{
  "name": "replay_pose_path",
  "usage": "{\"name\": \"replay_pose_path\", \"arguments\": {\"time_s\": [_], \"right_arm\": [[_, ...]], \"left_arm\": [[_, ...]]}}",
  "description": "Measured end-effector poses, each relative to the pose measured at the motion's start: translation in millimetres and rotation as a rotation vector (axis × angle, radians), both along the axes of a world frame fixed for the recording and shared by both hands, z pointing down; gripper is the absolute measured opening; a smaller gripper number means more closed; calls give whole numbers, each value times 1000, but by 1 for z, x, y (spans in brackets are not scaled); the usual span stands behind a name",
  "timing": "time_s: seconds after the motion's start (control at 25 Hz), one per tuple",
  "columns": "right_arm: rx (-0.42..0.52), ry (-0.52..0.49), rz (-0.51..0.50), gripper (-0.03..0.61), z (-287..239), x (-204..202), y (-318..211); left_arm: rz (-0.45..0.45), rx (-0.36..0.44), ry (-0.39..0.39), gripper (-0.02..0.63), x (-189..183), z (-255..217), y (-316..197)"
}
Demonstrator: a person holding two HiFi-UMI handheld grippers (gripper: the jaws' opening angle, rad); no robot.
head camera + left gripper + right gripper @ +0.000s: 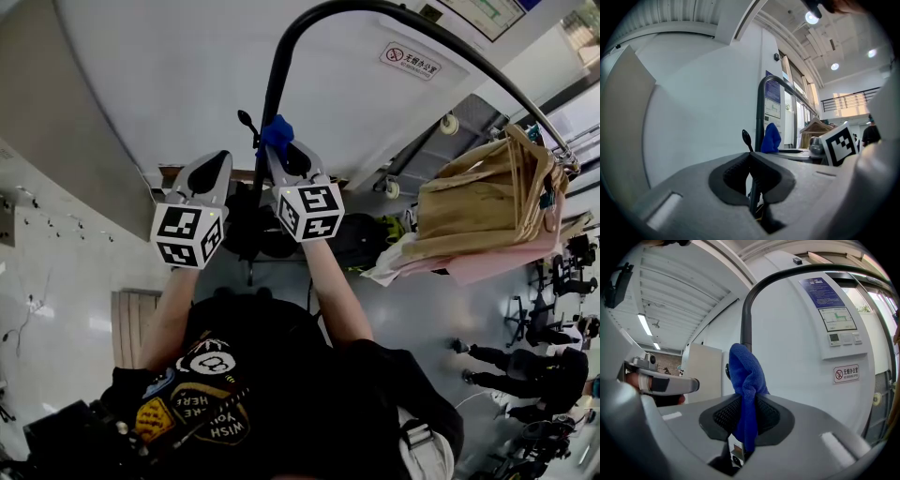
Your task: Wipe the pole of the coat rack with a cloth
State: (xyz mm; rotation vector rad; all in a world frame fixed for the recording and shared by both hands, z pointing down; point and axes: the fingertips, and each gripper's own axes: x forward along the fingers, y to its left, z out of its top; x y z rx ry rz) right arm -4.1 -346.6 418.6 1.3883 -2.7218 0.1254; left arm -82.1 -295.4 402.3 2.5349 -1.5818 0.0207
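Blue cloth (745,380) is pinched in the closed right tool (282,142), seemingly against the pole (274,89). The left tool (219,161), shut and empty, sits beside it. The cloth may slip off the round pole.

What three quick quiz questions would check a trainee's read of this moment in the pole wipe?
1. In the right gripper view, what rises straight behind the blue cloth? A. the black pole; B. a ladder; C. a broom.
2. True or false: the left gripper holds the cloth.
3. Fill in: the right gripper is shut on the ____.
Key: 1 A; 2 false; 3 cloth.
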Motion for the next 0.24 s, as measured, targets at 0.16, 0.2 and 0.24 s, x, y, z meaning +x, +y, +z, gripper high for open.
{"name": "replay_pose_path", "arguments": {"time_s": [0.16, 0.2, 0.24], "right_arm": [[-3, -2, -1, 72, -1, 0, 2], [-3, -2, -2, 72, -1, 0, 2], [-3, -2, -3, 72, -1, 0, 2]], "left_arm": [[6, -1, 1, 2, 2, -1, 2], [7, 0, 2, 2, 2, -1, 3], [8, 0, 2, 2, 3, -1, 3]]}}
